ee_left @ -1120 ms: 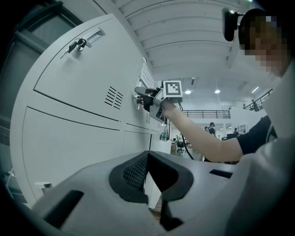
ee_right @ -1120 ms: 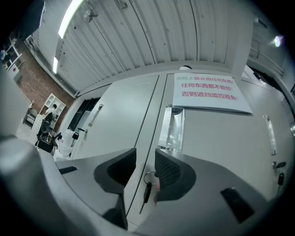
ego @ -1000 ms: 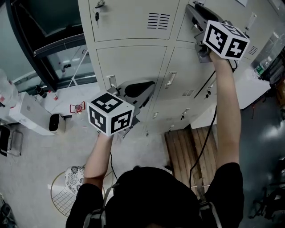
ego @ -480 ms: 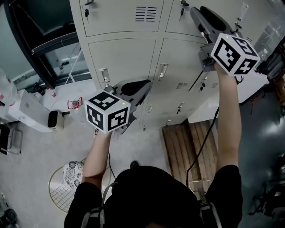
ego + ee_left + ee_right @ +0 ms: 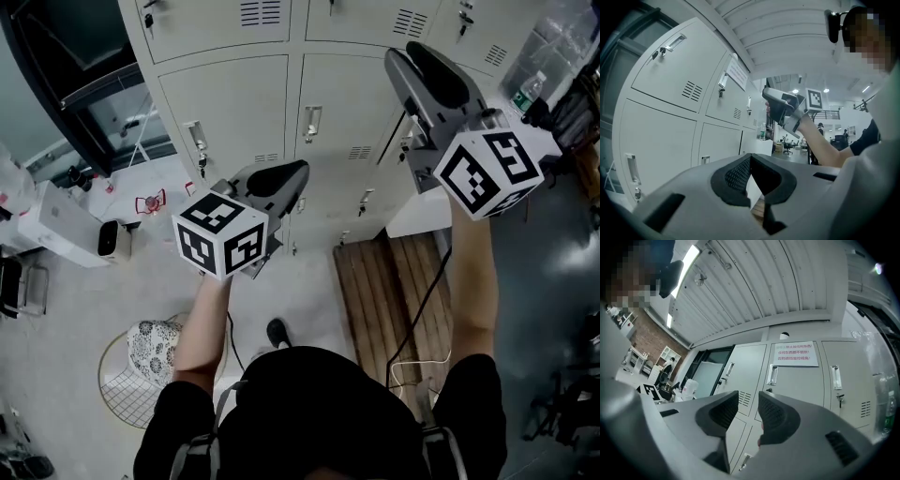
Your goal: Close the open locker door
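Left tool point(image 5: 749, 158) pinched together, empty; right tool point(image 5: 748, 399) wide, empty. Both clear of lockers point(image 5: 234, 103); doors look flush, closing likely done.

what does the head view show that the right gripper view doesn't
Only the head view: the floor below the person, a wooden pallet and a shoe. Only the right gripper view: the ceiling, a printed notice on one door, and the open gap between that gripper's jaws with nothing in it. Both: the grey lockers and the right gripper.
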A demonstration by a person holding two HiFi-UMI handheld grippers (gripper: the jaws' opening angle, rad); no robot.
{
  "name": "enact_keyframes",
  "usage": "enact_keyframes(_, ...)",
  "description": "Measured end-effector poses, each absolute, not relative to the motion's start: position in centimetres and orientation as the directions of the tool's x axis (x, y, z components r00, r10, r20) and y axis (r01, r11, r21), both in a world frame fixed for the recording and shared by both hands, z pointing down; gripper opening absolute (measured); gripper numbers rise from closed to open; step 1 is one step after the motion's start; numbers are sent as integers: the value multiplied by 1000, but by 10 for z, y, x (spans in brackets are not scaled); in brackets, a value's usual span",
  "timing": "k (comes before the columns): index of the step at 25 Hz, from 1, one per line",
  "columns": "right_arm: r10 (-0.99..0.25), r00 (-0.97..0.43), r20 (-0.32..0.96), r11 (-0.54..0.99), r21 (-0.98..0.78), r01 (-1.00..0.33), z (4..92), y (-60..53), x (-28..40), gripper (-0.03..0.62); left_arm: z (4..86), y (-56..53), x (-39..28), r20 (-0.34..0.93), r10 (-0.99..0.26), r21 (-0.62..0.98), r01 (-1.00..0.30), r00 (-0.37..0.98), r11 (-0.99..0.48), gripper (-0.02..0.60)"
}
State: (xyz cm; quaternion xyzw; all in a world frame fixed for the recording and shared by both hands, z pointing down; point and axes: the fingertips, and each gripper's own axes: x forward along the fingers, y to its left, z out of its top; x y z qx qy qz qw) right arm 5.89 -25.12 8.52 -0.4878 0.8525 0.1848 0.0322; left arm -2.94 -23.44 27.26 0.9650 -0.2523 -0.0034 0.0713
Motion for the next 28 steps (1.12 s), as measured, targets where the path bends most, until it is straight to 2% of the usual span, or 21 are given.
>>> enact_keyframes(5,-812,-544,-211,485,273,-831,109,-210,71,123,276,-200,-13,37,-522,85,-523,852,-848,17)
enact_keyframes(10,-807,-558,-192,511,245,-824,137,-170,82,116,267,-158,-2,-44,-503,47,-501,863,-864,17)
enact_keyframes(17,-808,-560,-184,534,174,-827,183,-121,98,107,272,-123,5,-59,-523,73,-519,850,-852,17)
enact_keyframes(23,-816,-546,-190,538,96,-838,219,-95,105,81,286,-101,8,-51,-539,64,-536,841,-842,17)
enact_keyframes(28,-828,-530,-182,520,103,-848,239,-77,102,46,291,-90,2,-53,-556,80,-551,830,-830,17)
